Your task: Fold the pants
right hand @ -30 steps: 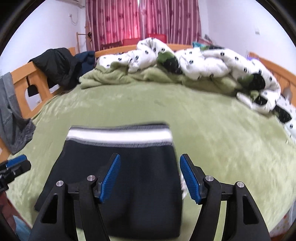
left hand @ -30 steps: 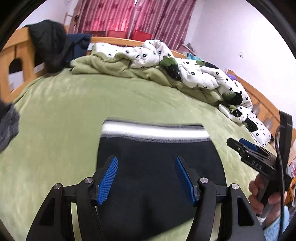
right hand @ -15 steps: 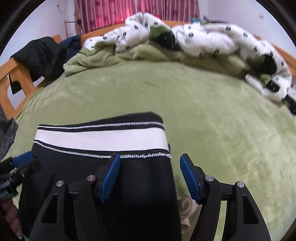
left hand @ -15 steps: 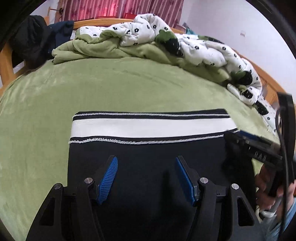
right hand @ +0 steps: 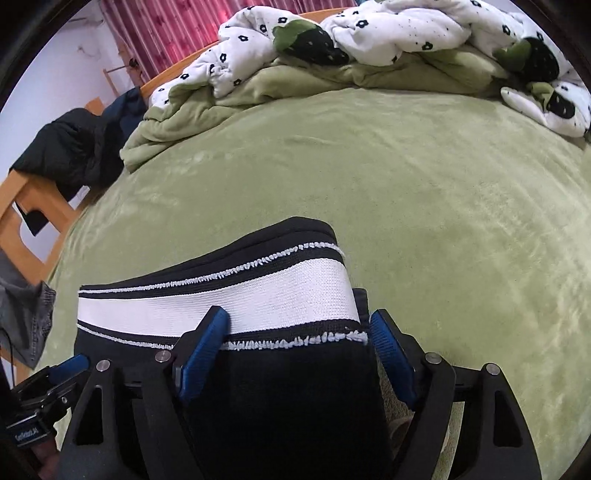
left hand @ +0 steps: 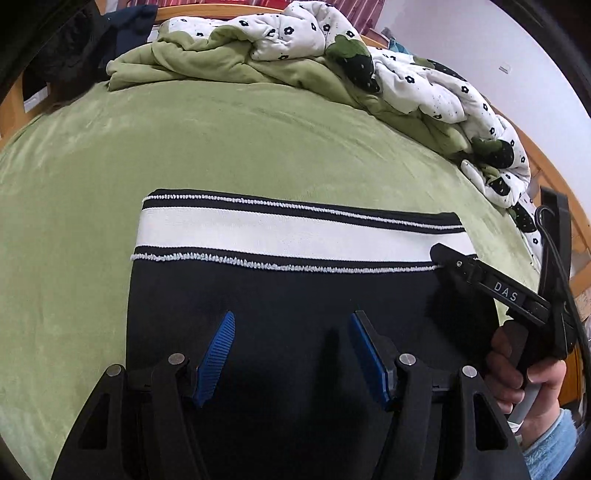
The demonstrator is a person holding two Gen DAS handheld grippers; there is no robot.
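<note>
Pants [left hand: 295,295]: matt black knit cloth; waistband [left hand: 295,236] ribbed white elastic, looped white stitching along edges.
Bed cover [left hand: 240,147]: green plush fleece, soft nap, faint sheen.
Quilt [left hand: 424,85]: white printed cotton, puffy.
Bed frame [right hand: 22,199]: smooth varnished wood.
Left gripper [left hand: 291,354], right gripper [right hand: 295,350]: matt black plastic, ribbed blue rubber pads, bright metal pins.

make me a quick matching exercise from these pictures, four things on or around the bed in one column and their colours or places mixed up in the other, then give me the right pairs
1. waistband
2. bed cover
3. quilt
4. dark jacket

A. plain green, under the pants
B. draped on the wooden bed frame
C. white band between black stripes
D. white with black flowers, bunched at the far side

Pairs: 1-C, 2-A, 3-D, 4-B
</note>
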